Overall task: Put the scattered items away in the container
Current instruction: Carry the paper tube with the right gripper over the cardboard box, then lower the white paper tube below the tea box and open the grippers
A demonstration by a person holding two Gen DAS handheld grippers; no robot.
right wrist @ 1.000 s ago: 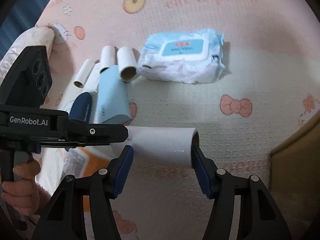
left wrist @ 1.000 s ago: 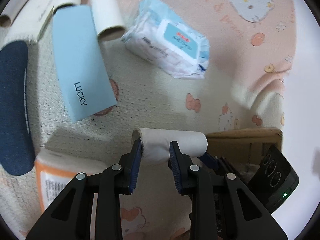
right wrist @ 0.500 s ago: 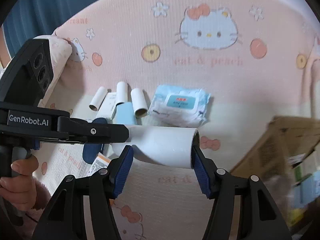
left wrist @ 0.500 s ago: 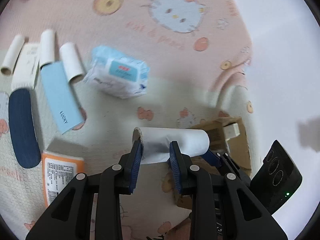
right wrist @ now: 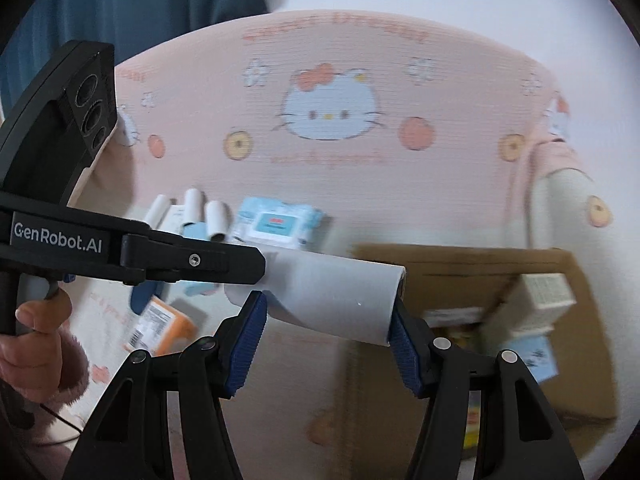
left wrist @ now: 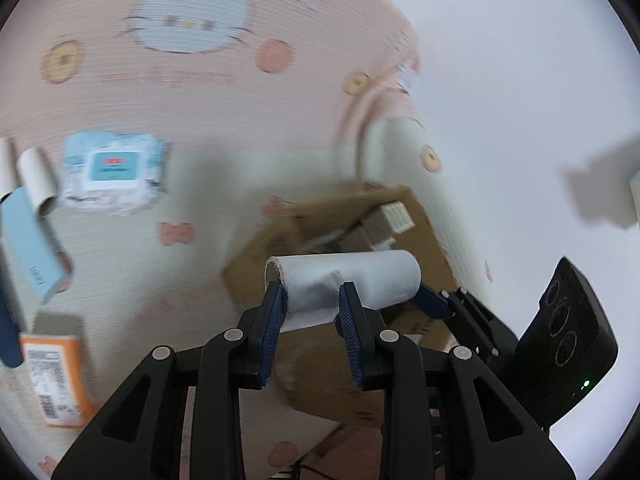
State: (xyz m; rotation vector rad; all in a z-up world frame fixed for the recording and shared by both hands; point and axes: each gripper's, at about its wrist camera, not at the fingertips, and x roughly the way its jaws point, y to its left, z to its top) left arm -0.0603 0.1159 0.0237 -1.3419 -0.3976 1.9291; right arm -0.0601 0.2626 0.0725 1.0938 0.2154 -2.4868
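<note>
**Paper roll carried by both grippers, above the cardboard box**

The left gripper (left wrist: 312,300) pinches the white paper roll (left wrist: 360,280) across its width, denting the soft wall; the right gripper (right wrist: 326,320) clamps it end to end, jaws wide. The roll hangs over the open cardboard box (right wrist: 460,264). Judgement: centre it over the bare space beside the small cartons, lower it, then release both together; the matt tube crushes easily.

A pink cartoon-cat blanket (right wrist: 400,208) is covering the surface, its edge hanging in folds at the right. A white wall (left wrist: 520,60) is showing behind it, a teal-blue curtain (right wrist: 160,8) hanging beyond.
</note>
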